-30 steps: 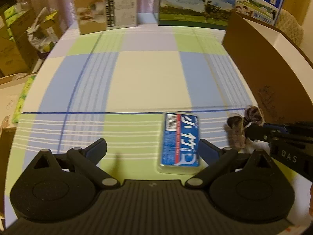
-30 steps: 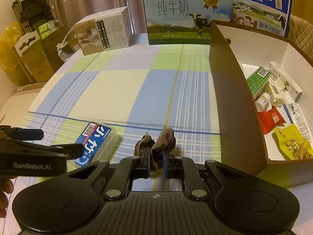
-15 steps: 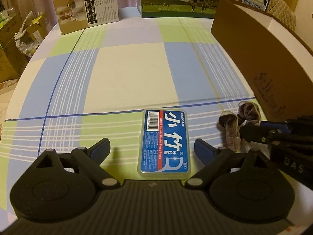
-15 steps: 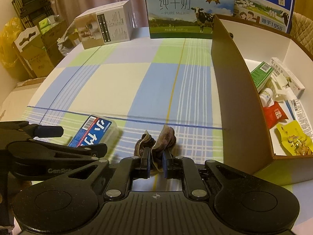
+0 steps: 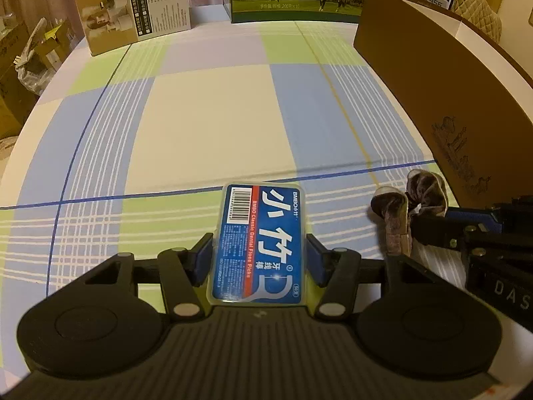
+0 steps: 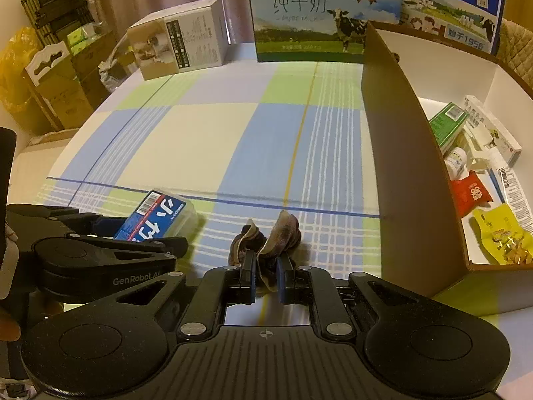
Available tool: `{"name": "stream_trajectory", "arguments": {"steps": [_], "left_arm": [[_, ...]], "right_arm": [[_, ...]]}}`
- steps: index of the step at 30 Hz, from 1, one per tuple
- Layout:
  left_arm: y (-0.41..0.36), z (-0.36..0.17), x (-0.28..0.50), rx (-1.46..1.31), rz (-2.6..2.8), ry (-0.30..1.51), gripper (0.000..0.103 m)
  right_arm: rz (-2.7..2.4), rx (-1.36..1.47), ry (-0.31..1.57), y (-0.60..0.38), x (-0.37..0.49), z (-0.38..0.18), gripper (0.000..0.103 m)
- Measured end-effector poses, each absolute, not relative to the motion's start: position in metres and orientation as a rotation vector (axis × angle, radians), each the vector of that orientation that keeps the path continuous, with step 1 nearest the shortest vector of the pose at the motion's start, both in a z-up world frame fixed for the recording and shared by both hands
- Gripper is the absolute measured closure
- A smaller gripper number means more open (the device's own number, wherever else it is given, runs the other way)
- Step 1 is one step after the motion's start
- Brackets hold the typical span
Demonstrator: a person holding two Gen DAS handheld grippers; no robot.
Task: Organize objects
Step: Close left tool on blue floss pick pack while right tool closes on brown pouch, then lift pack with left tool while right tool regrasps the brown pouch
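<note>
A blue dental floss pick box (image 5: 261, 243) lies on the checked tablecloth, and my left gripper (image 5: 260, 260) is shut on its two long sides. From the right wrist view the same box (image 6: 156, 218) shows at the left, held by the left gripper (image 6: 143, 236). A brown velvet hair tie (image 6: 269, 236) sits pinched between the blue pads of my right gripper (image 6: 266, 275), close above the cloth. In the left wrist view the hair tie (image 5: 409, 203) and the right gripper (image 5: 423, 223) are at the right edge.
An open cardboard box (image 6: 393, 153) stands on the right, holding several packets and small boxes. Two milk cartons (image 6: 316, 16) and a white-brown carton (image 6: 176, 46) stand along the far edge. Boxes and bags (image 6: 50, 76) lie beyond the table's left side.
My left gripper moved forward over the floss box and its fingers went from wide open to shut on the box's sides. The right gripper stayed shut on the hair tie, barely moving.
</note>
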State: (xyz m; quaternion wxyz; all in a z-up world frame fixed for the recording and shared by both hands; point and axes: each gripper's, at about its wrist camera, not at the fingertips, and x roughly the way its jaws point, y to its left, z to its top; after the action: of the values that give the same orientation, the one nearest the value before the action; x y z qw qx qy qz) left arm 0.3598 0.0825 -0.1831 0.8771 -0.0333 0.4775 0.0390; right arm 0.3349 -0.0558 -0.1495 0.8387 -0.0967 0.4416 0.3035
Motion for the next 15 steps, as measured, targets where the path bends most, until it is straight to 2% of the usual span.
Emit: {"name": "stream_trajectory", "arguments": {"steps": [15], "left_arm": [[0.084,-0.18,0.338,-0.063,0.133,1.037,0.051]], "right_arm": [[0.663,-0.199,0.961,-0.07,0.321,-0.143,0.095]]}}
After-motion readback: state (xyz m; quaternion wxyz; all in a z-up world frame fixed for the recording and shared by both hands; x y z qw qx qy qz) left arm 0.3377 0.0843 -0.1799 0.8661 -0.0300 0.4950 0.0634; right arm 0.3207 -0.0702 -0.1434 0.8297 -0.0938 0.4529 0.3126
